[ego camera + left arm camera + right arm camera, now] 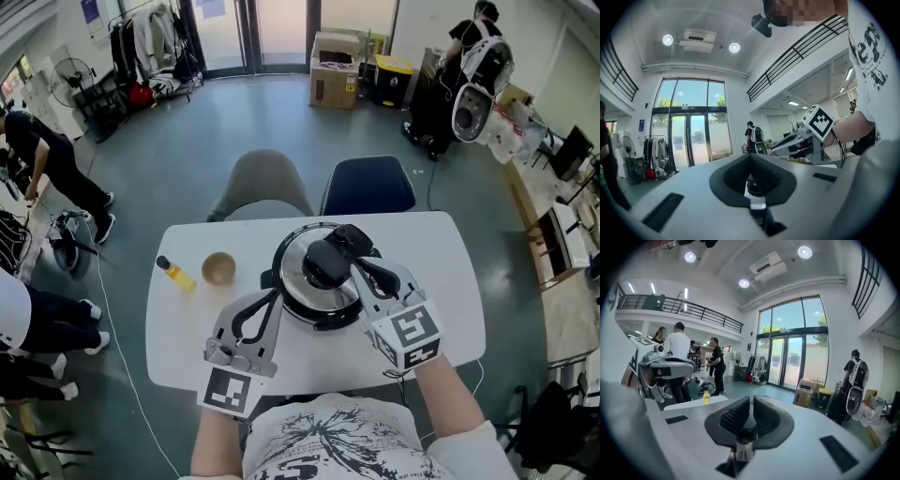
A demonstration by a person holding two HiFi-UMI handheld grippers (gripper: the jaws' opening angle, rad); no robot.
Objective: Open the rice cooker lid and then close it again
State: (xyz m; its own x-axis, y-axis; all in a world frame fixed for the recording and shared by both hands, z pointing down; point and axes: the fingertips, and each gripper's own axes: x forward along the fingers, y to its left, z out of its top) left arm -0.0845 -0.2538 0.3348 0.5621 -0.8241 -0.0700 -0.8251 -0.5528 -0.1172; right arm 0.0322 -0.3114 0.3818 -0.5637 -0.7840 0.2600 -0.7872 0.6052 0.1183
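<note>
Rice cooker (305,274) is sitting on the white tabletop (441,281) in the head view, just right of the left hand-held gripper (269,305) and just left of the right hand-held gripper (361,267). Left gripper view is showing its jaws clenched together, empty. Right gripper view is showing its jaws clenched too, grasping nothing.

The cooker (319,281) sat mid-table (441,262); left of it a bowl (218,269), then a bottle (175,273) (chairs (267,183) behind).
</note>
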